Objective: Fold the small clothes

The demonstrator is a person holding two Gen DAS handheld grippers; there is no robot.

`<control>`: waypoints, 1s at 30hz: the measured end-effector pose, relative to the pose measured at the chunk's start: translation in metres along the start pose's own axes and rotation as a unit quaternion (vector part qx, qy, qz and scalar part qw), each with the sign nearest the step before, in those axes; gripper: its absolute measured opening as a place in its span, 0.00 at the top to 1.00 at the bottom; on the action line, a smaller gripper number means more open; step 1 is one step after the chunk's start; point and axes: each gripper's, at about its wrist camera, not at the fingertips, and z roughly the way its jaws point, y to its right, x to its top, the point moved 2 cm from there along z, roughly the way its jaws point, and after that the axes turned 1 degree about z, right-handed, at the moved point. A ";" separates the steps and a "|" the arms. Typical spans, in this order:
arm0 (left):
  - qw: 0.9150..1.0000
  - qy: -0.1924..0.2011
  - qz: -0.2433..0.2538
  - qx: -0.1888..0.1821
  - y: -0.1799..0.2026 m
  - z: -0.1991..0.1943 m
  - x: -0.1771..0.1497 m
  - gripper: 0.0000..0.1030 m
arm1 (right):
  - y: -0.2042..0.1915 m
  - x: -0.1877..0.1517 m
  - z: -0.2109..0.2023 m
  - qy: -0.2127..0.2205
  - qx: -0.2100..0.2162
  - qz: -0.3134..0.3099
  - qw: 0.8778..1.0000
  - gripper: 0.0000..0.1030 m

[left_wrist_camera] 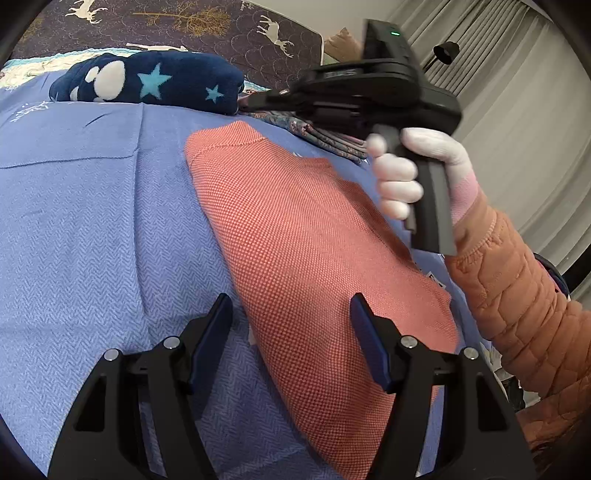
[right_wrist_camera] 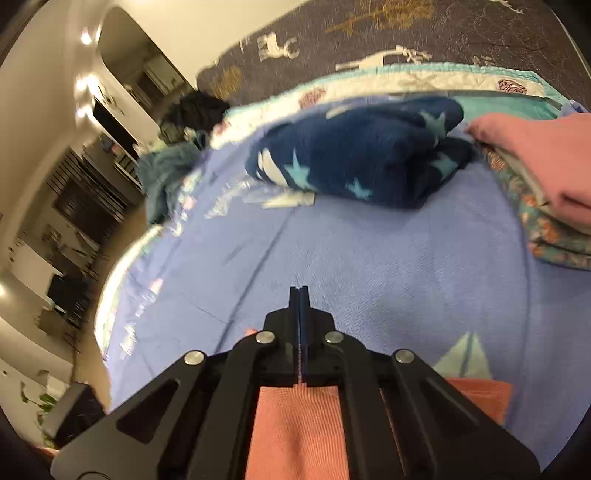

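Note:
A salmon-orange knit garment lies spread on the blue bedspread. My left gripper is open, its jaws wide apart just above the garment's near edge, holding nothing. My right gripper is shut on a fold of the same orange garment, which hangs under its jaws. In the left wrist view the right gripper's black body is held by a white-gloved hand above the garment's far right side.
A folded navy fleece with stars lies at the back of the bed. A stack of folded patterned clothes sits at the right. A dark deer-print quilt covers the headboard end. The bed edge and room floor are at left.

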 end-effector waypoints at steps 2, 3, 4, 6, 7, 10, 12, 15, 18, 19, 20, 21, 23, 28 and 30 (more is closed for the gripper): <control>1.000 0.000 -0.002 -0.003 -0.001 0.001 0.000 0.36 | -0.005 0.001 -0.003 -0.015 0.007 -0.019 1.000 0.96; 1.000 0.000 -0.002 -0.005 -0.001 0.001 0.000 0.36 | -0.010 -0.001 -0.002 -0.032 0.006 -0.036 0.999 0.96; 1.000 0.000 -0.002 -0.005 -0.001 0.001 0.000 0.36 | -0.015 -0.002 0.002 -0.044 0.001 -0.049 0.998 0.83; 1.000 0.000 -0.002 -0.006 -0.001 0.001 0.000 0.36 | -0.020 -0.007 0.010 -0.067 -0.008 -0.065 0.996 0.50; 1.000 0.000 -0.003 -0.007 -0.002 0.001 0.001 0.36 | -0.024 -0.013 0.017 -0.086 -0.006 -0.078 0.993 0.52; 1.000 0.000 -0.006 -0.011 -0.004 0.002 0.001 0.36 | -0.040 -0.033 0.042 -0.119 -0.042 -0.129 0.984 0.67; 1.000 0.000 -0.007 -0.013 -0.005 0.002 0.002 0.36 | -0.061 -0.051 0.043 -0.101 -0.087 -0.208 0.969 0.67; 1.000 0.000 -0.007 -0.015 -0.005 0.002 0.002 0.36 | -0.078 -0.073 0.032 -0.074 -0.130 -0.277 0.949 0.67; 1.000 0.000 -0.007 -0.015 -0.005 0.001 0.002 0.36 | -0.075 -0.085 0.010 -0.051 -0.134 -0.291 0.946 0.67; 1.000 0.000 -0.007 -0.016 -0.005 0.001 0.002 0.36 | -0.071 -0.085 0.005 -0.047 -0.135 -0.285 0.948 0.67; 1.000 0.000 -0.008 -0.016 -0.006 0.001 0.002 0.36 | -0.061 -0.084 -0.003 -0.039 -0.138 -0.269 0.952 0.67; 1.000 0.000 -0.007 -0.016 -0.006 0.001 0.002 0.36 | -0.051 -0.080 -0.008 -0.034 -0.142 -0.251 0.957 0.67; 1.000 0.000 -0.007 -0.016 -0.005 0.001 0.002 0.36 | -0.025 -0.071 -0.014 -0.027 -0.156 -0.198 0.967 0.67; 1.000 0.000 -0.009 -0.018 -0.006 0.001 0.001 0.36 | 0.017 -0.066 -0.011 -0.028 -0.185 -0.145 0.972 0.63; 1.000 0.000 -0.010 -0.019 -0.006 0.001 0.001 0.36 | 0.018 -0.069 -0.011 -0.011 -0.209 -0.168 0.963 0.59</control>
